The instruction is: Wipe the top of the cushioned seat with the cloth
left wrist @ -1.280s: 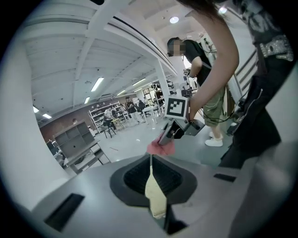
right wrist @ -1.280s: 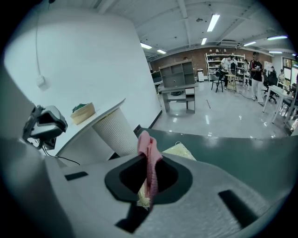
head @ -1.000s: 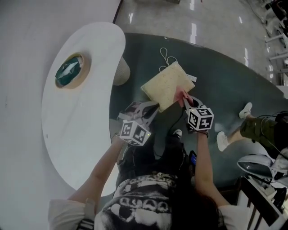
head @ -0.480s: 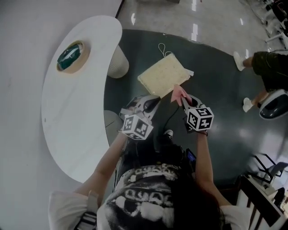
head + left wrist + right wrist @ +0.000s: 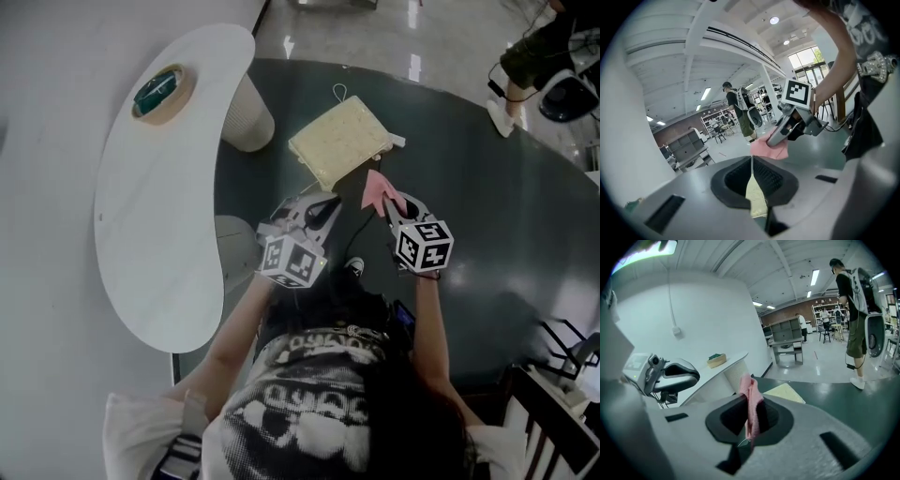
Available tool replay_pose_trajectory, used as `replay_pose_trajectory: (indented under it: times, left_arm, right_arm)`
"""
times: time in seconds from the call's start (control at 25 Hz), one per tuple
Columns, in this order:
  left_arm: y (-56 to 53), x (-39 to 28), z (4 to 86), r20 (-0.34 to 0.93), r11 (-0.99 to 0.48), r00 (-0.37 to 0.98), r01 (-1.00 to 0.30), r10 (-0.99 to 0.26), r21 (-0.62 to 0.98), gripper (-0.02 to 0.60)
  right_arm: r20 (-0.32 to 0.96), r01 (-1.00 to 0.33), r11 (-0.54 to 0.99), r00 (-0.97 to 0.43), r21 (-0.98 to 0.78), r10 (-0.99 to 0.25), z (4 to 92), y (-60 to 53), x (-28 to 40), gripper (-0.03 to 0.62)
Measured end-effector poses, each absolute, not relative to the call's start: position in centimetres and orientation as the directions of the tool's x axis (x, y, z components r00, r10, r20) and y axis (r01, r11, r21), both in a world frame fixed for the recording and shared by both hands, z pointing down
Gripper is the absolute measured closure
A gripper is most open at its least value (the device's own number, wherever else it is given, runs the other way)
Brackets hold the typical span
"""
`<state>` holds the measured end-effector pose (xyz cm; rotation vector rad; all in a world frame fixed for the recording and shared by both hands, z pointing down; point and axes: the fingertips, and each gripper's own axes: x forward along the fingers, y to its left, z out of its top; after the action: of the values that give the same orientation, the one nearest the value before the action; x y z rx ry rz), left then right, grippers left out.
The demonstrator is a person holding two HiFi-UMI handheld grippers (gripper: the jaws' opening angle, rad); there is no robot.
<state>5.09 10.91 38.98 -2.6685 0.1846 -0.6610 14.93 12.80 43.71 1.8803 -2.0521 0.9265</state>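
Biggest thing: dark green floor area (image 5: 487, 244), rounded edge, glossy pale floor beyond it. To the left, a long curved white tabletop (image 5: 159, 216) on a white ribbed column (image 5: 251, 117). A person w/ a backpack (image 5: 853, 310) stands in the bkgd, well apart.

The cushioned seat (image 5: 339, 142) is a cream rectangular pad, seen from above, lying flat just ahead of both grippers, near the column but apart from the tabletop. A thin cord loop (image 5: 339, 94) trails off its far edge and a small white tag (image 5: 398, 141) sticks out on the right.

The left gripper (image 5: 329, 199) points at the pad's near corner. In the left gripper view its fingers are closed to a slit w/ a cream sliver pinched in it, same colour as the pad. Its marker cube (image 5: 292, 262) sits nr the wrist.

The right gripper (image 5: 389, 202) is beside it, fingers clamped on the pink cloth (image 5: 377, 186), which sticks up as a bunched strip btwn them. The cloth's free end lies just off the pad's near right edge in the head view; contact can't be told. The right marker cube (image 5: 424, 246) faces up.

A tan ring w/ green centre (image 5: 159, 91) sits at the tabletop's far end. A shoe tip (image 5: 354, 267) shows btwn the two grippers.
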Motion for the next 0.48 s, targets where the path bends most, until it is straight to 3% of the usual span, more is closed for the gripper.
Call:
replay_pose_trajectory:
  times: [0.48]
  left_arm:
    - [21.3,3.3,37.4,0.390,-0.907,0.884,-0.081,-0.257,-0.413,0.568]
  right_arm:
    - [0.478,-0.956,0.045,-0.186,-0.291,-0.859,40.7,23.0,12.4,0.585]
